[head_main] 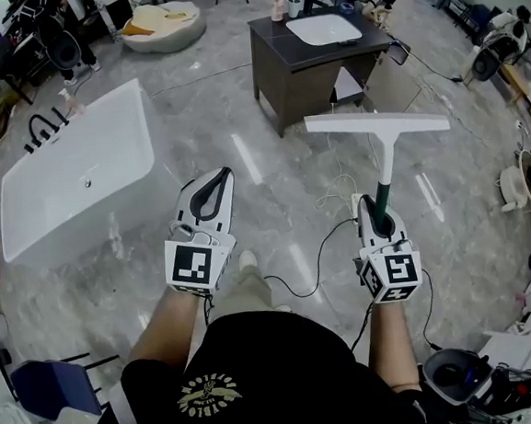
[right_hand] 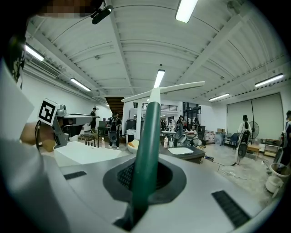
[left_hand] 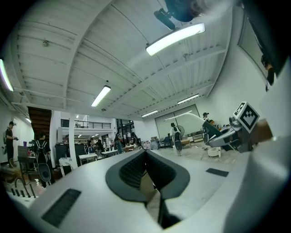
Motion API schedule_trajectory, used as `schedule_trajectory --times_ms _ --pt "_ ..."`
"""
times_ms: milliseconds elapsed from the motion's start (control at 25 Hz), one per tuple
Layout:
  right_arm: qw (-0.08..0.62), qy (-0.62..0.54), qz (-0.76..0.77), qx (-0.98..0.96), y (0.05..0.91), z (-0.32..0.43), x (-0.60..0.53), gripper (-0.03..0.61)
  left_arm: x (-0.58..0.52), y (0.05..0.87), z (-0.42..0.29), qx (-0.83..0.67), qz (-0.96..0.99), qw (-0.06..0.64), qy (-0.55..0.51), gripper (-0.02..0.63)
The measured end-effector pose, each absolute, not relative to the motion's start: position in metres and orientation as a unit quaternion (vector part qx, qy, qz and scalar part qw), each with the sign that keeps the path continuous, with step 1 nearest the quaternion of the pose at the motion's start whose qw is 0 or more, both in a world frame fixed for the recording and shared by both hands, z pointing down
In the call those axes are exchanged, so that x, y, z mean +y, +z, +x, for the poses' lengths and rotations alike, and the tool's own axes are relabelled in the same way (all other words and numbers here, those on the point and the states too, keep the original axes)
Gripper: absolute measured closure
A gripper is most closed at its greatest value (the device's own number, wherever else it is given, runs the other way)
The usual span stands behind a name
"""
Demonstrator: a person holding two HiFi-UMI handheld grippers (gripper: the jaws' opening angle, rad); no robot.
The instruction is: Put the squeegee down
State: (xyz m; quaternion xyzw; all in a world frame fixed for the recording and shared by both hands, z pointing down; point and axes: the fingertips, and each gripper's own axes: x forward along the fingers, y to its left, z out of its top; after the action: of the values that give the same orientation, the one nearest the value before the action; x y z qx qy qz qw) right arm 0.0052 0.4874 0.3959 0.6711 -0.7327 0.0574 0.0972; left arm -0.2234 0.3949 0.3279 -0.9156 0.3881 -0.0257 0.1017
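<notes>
Dark-green at the handle, the squeegee [head_main: 385, 150] is clenched in the right tongs [head_main: 382, 210]. Its long axis runs straight away from them to the white blade, set crosswise at the far end above the marble floor [head_main: 270, 160]. To their left, the left tongs [head_main: 224, 173] are closed on nothing; the vanity tabletop [head_main: 276, 62] stands far ahead.

A white bathtub [head_main: 78, 177] lies at the left on a grey marble floor [head_main: 239, 116]. A dark cabinet [head_main: 300, 74] with a white sink [head_main: 323, 30] stands upper centre; a black cable [head_main: 319, 252] trails lower centre.
</notes>
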Motion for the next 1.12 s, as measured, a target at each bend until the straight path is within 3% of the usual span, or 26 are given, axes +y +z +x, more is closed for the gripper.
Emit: schedule_trajectory --times_ms 1120 --pt "0.077 0.067 0.683 -0.724 0.388 -0.013 0.276 0.551 0.179 0.342 -0.232 0.356 -0.930 0.084 -0.035 0.591"
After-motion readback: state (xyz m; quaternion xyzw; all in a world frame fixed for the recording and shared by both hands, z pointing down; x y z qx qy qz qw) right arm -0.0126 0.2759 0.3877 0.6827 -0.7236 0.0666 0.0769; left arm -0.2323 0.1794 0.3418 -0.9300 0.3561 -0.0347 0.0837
